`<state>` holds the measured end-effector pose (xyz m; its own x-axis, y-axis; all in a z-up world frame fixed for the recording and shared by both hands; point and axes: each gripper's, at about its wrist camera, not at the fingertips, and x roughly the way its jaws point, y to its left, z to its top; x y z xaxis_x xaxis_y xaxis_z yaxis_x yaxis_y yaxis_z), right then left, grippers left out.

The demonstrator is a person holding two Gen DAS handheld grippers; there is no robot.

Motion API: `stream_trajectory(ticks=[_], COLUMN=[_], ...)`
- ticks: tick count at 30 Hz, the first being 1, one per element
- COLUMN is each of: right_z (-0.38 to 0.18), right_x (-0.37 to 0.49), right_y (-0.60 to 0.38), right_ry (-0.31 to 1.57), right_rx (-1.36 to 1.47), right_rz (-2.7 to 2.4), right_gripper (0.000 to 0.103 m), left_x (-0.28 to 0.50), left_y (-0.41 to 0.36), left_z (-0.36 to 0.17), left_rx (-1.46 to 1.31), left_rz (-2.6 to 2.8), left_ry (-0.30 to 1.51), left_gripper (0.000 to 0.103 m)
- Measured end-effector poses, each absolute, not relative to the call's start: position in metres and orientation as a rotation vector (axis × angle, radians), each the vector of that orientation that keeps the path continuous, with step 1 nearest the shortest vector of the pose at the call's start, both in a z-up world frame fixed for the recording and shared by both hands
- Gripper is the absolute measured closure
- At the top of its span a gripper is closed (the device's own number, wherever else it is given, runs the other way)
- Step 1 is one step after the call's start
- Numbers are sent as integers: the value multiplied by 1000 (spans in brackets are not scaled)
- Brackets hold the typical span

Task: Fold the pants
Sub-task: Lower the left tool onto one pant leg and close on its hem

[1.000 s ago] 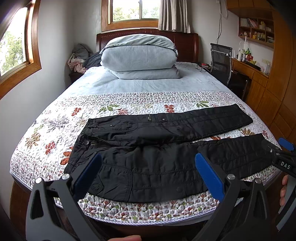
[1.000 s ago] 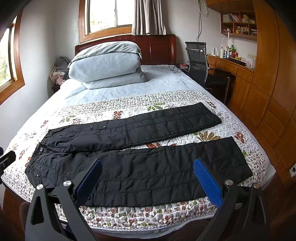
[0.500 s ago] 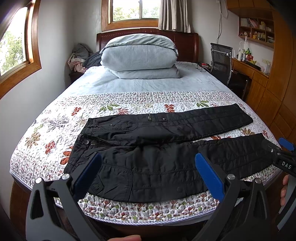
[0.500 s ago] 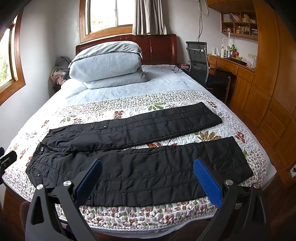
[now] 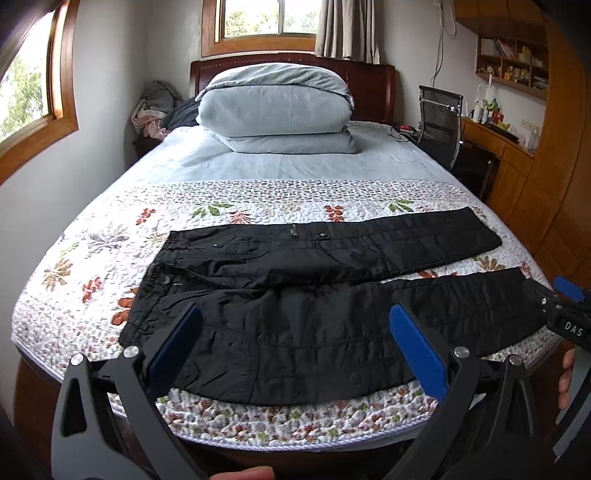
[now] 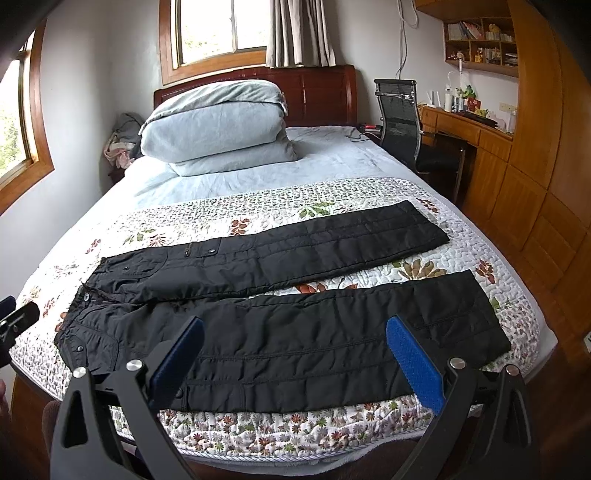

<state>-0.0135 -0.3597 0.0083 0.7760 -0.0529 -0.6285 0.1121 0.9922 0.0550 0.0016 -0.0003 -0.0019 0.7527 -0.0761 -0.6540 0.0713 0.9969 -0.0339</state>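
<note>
Pants [image 5: 317, 295] lie flat, unfolded, across mid-frame on the quilt [image 5: 258, 203]. Left tongs [image 5: 295, 343] and right tongs [image 6: 295, 354] hover spread, empty. Folding hasn't started; next, probably, grab the near leg's edge.

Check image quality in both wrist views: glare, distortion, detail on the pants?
Left wrist: windows blown out, strong fisheye bowing of the bed edge, black pants sharp with seams visible. Right wrist: same barrel distortion, window overexposed, pants stitching clear.
</note>
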Motion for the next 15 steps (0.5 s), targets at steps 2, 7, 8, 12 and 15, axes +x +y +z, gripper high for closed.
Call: stream_trajectory(ticks=[2, 7, 8, 12, 15], right_z=[9, 27, 31, 37, 21], right_x=[-9, 26, 38, 122, 202], right_y=[-362, -392, -401, -474, -530], right_ry=[682, 707, 726, 860, 999], right_rx=[88, 90, 94, 185, 237], right_rz=[-59, 21, 53, 82, 76], right_gripper=[3, 3, 3, 3, 3], left_x=[9, 49, 63, 142, 203], left_y=[4, 30, 40, 93, 134], left_z=[-4, -7, -9, -24, -46], left_rx=[-27, -63, -80, -135, -124], left_rz=[-95, -117, -121, -74, 16], left_ry=[713, 754, 779, 906, 1026], left_gripper=[3, 2, 2, 2, 2])
